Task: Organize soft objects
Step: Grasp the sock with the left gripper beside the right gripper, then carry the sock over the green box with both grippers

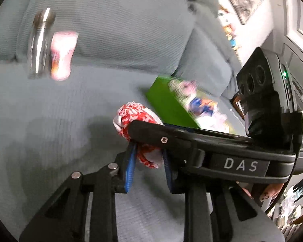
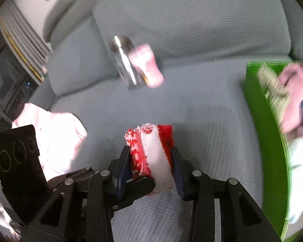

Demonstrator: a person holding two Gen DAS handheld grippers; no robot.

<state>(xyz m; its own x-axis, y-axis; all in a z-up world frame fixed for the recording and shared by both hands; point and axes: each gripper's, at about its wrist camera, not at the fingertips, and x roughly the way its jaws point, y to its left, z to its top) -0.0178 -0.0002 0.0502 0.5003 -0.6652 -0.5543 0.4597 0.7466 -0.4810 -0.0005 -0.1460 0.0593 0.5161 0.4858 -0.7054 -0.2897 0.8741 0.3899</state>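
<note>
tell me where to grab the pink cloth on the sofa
Pinch the raised fold of the pink cloth at its right edge, coming from above and the right: it lies crumpled on the sofa, and the other hand-held gripper's body covers its left side.

Both views are evenly and softly lit, fairly bright, with no hard sunbeam. Broad, faint shadows lie on the grey sofa seat (image 1: 60, 121) just ahead of each gripper. The steel bottle (image 1: 40, 44) carries a bright streak of glare along its side, and the pink cloth (image 2: 56, 137) left of the right gripper (image 2: 151, 161) is washed out almost to white. Motion blur smears the bottle, the pink cup (image 1: 62, 56) beside it and the contents of the green box (image 2: 268, 133); the red and white cloth (image 2: 151, 151) stays fairly sharp. The fisheye lens bends the sofa cushions and darkens the corners to black.
</note>
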